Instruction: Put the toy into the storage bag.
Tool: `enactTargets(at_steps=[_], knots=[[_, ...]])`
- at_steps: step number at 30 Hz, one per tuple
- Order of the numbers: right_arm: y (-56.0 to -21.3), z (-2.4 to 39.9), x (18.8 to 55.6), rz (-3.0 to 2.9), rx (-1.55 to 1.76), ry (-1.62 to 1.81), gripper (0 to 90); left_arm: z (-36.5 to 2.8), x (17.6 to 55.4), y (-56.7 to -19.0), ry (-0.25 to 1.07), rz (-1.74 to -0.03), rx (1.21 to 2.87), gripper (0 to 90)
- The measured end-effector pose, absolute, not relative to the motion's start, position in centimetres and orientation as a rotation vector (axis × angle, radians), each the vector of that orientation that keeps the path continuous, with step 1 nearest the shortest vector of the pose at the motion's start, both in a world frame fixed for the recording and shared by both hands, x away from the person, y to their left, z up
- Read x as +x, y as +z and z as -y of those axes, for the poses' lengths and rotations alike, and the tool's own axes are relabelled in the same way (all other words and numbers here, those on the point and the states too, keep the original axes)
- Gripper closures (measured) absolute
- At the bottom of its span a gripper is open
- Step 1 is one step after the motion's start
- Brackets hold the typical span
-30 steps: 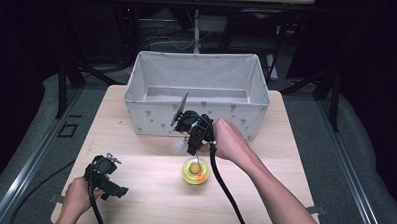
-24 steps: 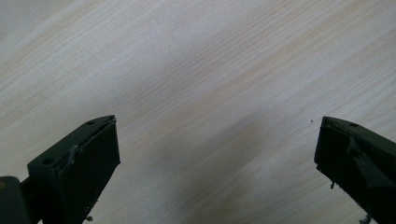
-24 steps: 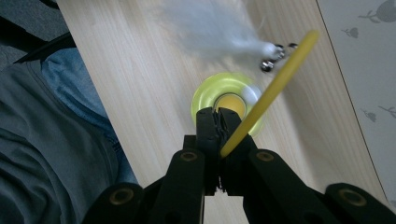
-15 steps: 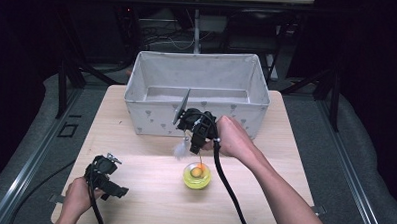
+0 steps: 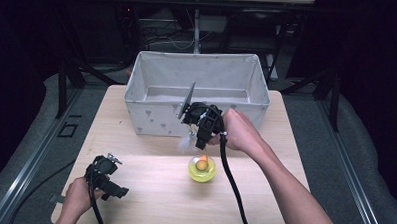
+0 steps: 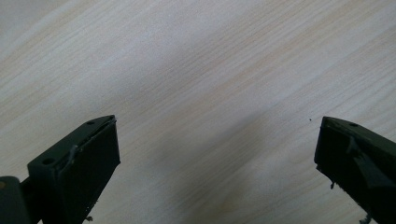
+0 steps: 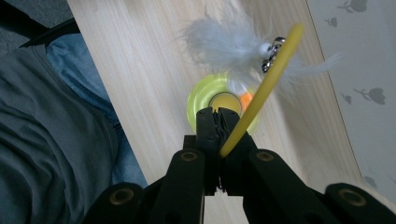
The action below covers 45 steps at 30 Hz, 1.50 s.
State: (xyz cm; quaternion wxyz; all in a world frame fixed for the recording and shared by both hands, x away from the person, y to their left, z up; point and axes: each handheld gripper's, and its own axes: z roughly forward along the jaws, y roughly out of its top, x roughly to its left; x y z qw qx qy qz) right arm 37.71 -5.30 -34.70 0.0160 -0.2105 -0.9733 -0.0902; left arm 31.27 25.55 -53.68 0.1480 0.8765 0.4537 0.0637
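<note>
My right gripper [image 5: 199, 141] hangs just in front of the fabric bin, shut on a thin yellow wand [image 7: 271, 70]. The wand carries white feathers [image 7: 224, 42] and small bells [image 7: 273, 51] near its far end. In the high view the feathers [image 5: 186, 141] dangle left of the jaws. Directly beneath stands a yellow-green round base [image 5: 202, 169] with an orange ball in it, also seen past the jaws as the base [image 7: 201, 100]. My left gripper [image 5: 116, 191] rests low at the table's front left. Its jaws are open wide over bare wood [image 6: 217, 135].
A white fabric bin [image 5: 151, 115] with a printed pattern stands at the back of the wooden table [image 5: 148, 200], its wall [image 7: 364, 70] close beside the wand. The person's clothing [image 7: 46, 140] lies off the table's near edge. A cable [image 5: 231, 183] trails from the right gripper.
The right gripper with the wand has drifted slightly to the right, and the yellow-green base sits a little further right too. The left gripper has kept still.
</note>
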Motion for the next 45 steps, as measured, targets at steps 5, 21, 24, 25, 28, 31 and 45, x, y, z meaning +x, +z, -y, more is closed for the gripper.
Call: enactTargets(at_steps=[5, 21, 24, 25, 28, 31, 45], knots=[[-34.2, 5.9, 38.0, 3.025, -0.662, -0.254, 87.9, -25.5, 31.3, -53.7, 0.187, -1.301, 2.527, 0.4], [-31.7, 8.3, 39.7, 3.022, -0.731, -0.255, 87.8, -25.4, 31.3, -53.8, 0.175, -1.297, 2.537, 0.4], [-31.2, 8.7, 40.0, 3.023, -0.743, -0.254, 87.8, -25.4, 31.3, -53.8, 0.177, -1.296, 2.537, 0.4], [-31.0, 8.8, 40.1, 3.021, -0.746, -0.255, 87.9, -25.4, 31.3, -53.8, 0.176, -1.296, 2.537, 0.4], [-30.4, 9.2, 40.3, 3.015, -0.757, -0.266, 87.9, -25.4, 31.3, -53.8, 0.174, -1.295, 2.539, 0.4], [-29.8, 9.6, 40.4, 3.013, -0.764, -0.276, 87.9, -25.3, 31.3, -53.8, 0.164, -1.291, 2.542, 0.4], [-27.7, 10.3, 41.0, 3.019, -0.776, -0.288, 87.8, -25.4, 31.4, -53.8, 0.16, -1.295, 2.536, 0.3]])
